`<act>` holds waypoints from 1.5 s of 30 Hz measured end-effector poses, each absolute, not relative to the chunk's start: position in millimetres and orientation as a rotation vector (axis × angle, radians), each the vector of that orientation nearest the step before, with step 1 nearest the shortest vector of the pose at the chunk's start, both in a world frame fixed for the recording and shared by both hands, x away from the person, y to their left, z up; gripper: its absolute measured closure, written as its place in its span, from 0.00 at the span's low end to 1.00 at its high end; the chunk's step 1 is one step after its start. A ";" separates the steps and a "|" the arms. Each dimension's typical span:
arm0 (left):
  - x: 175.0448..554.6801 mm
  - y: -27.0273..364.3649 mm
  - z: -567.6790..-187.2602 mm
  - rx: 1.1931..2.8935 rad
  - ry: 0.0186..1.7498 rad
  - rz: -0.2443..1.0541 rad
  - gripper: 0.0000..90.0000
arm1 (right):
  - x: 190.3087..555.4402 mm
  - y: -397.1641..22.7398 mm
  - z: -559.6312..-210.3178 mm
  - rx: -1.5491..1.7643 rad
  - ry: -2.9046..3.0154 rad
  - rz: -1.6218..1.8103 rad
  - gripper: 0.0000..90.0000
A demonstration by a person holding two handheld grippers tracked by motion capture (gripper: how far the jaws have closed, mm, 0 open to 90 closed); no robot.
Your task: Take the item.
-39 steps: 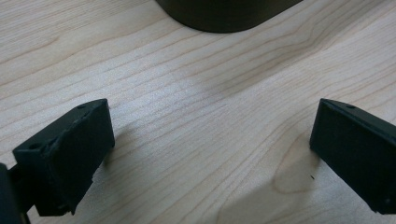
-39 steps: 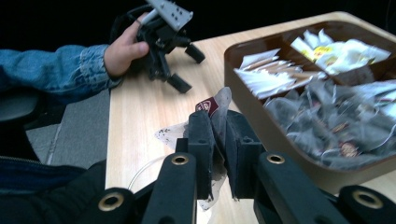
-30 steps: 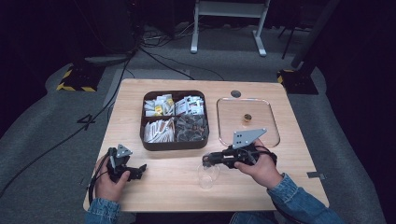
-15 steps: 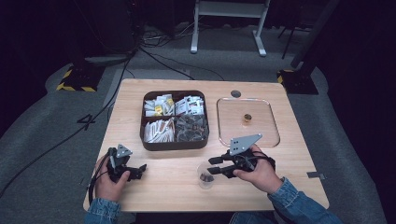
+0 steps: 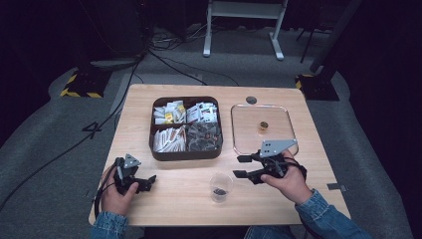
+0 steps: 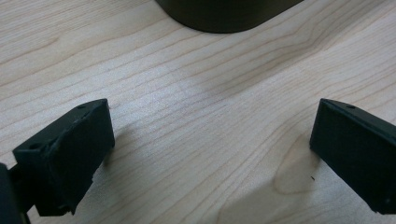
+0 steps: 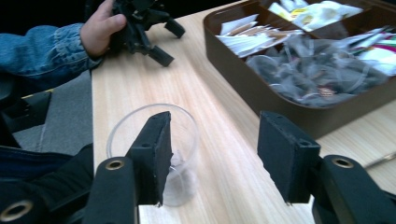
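A clear plastic cup [image 5: 220,187] stands near the table's front edge with a small dark tea bag in its bottom. My right gripper [image 5: 241,167] hovers just right of it, apart from it. Its jaws have just been opening and nothing is between them. In the right gripper view the cup [image 7: 186,140] sits partly behind the left jaw of my right gripper [image 7: 217,126]. My left gripper [image 5: 148,182] rests at the front left, open over bare wood [image 6: 212,116]. A brown compartment tray [image 5: 155,147] holds sachets and tea bags.
A clear shallow tray [image 5: 239,144] with a small gold object [image 5: 263,125] lies right of the brown tray. The brown tray's corner [image 6: 229,14] is just ahead of the left gripper. Across the table, the other hand holds the left gripper [image 7: 140,28].
My right gripper was shut above the cup; its jaws have opened and it has drawn back to the right. A dark tea bag now lies in the cup. The left hand stayed still.
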State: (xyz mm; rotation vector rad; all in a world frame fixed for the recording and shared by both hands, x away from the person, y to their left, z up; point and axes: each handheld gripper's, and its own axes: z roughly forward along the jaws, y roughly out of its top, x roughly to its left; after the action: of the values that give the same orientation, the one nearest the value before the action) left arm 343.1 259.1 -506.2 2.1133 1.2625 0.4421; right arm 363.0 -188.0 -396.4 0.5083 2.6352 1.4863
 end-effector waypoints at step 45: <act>343.4 259.4 -506.1 2.115 1.260 0.448 0.00 | 381.8 -308.4 -422.2 0.929 2.428 1.256 0.32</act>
State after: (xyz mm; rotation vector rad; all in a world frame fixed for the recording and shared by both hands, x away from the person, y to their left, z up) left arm 343.4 259.4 -506.1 2.1153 1.2601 0.4480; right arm 381.8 -308.4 -422.2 0.9285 2.4278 1.2559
